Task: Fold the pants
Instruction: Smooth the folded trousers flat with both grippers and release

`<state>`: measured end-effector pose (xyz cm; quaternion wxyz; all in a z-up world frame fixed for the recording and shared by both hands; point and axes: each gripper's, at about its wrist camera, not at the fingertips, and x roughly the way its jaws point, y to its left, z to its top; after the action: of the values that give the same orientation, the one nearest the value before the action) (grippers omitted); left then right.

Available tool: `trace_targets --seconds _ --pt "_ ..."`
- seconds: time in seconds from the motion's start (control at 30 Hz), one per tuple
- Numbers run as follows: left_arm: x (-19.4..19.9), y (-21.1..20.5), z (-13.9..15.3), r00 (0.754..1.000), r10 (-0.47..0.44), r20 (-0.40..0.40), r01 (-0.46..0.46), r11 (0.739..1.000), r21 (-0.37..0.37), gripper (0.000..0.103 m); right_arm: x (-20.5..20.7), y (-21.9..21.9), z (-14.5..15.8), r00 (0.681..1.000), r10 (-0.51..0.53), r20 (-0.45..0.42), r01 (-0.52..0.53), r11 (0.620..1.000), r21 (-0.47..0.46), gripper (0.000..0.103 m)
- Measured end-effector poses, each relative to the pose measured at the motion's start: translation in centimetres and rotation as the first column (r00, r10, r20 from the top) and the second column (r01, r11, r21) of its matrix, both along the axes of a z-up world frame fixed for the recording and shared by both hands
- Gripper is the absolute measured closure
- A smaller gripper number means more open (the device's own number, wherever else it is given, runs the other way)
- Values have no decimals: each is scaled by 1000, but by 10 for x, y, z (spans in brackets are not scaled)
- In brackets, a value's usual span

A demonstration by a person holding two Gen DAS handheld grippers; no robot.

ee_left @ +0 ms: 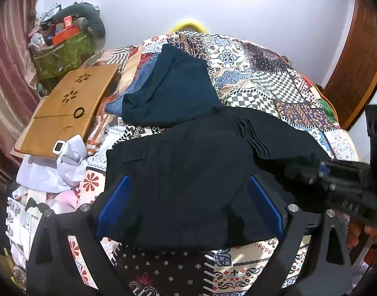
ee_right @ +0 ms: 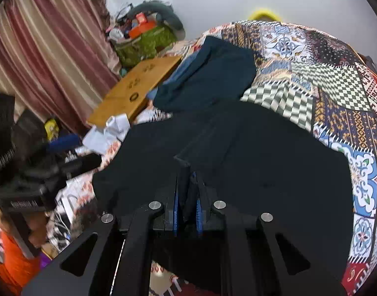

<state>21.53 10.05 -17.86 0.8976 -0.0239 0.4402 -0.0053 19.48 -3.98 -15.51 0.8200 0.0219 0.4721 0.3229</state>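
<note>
Black pants (ee_left: 188,172) lie spread across the near half of a bed covered with a patchwork quilt (ee_left: 262,74), partly folded, with one layer doubled over toward the right. The left tongs (ee_left: 188,204) stand wide, their blue-padded fingers (ee_left: 114,207) straddling the near edge of the fabric. The right tongs (ee_right: 187,192) are pinched narrow on a fold of the pants, cloth visible between the pads. Farther back lies a dark teal garment (ee_left: 168,91) over blue denim; a wooden lap tray (ee_left: 67,108) rests at the far left beside crumpled white cloth (ee_left: 69,157).
</note>
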Motion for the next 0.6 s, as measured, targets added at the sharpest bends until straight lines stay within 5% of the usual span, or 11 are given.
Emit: trace_targets --seconds 0.2,0.37,0.6 --pt "-1 -3 3 1000 2 1 -2 1000 -5 7 -6 2 3 996 65 -60 -63 998 24 58" --pt "0 -13 18 1000 -18 21 18 1000 -2 7 -11 -13 23 995 92 -36 -90 995 50 58" --pt "20 -42 40 995 -81 51 81 997 1 6 2 -64 64 992 -5 127 0 999 39 48"
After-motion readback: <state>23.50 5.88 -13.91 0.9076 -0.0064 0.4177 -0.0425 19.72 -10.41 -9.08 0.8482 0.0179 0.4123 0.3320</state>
